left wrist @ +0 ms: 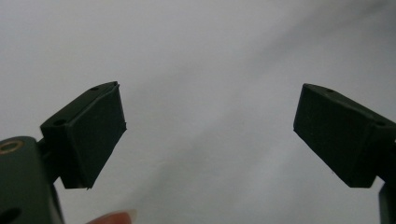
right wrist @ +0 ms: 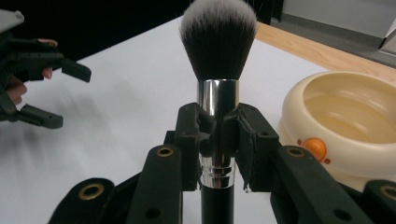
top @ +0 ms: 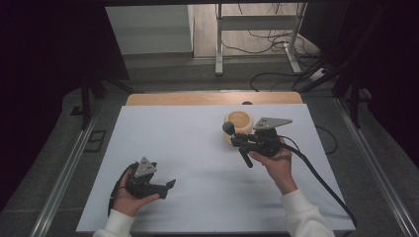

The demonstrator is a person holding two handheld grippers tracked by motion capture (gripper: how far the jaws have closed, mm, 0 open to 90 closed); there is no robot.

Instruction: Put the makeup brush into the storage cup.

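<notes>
Right gripper [right wrist: 218, 135] is clamped hard on the makeup brush [right wrist: 217, 51], its 2 black jaws pressed together on the shiny silver collar just below the bristles. The bristles are dark with pale tips and fan out above the jaws; the black handle runs down between them. From the high view, the brush [top: 237, 143] sits across the right gripper [top: 240, 141], its round head up beside the bowl and its handle slanting down toward the person.

Over to the left gripper [left wrist: 210, 135]: its 2 jaws stand wide apart with nothing between them, just white surface beyond. In the high view, the left gripper [top: 165, 185] rests low over the near-left part of the table, well apart from the brush.

Now the container. The cream bowl [top: 239, 123] stands just behind the brush head, toward the far right of the table. In the right gripper view the bowl [right wrist: 345, 116] shows a rounded rim, a smooth pale inside and an orange button on its front wall; I can't tell whether anything is in it.

The table [top: 188, 143] is covered in white, with a strip of bare wood [top: 197, 98] along its far edge. Behind it, grey floor [top: 163, 74], a metal desk frame [top: 257, 29] and loose black cables [top: 269, 44]; dark curtains hang at both sides.
</notes>
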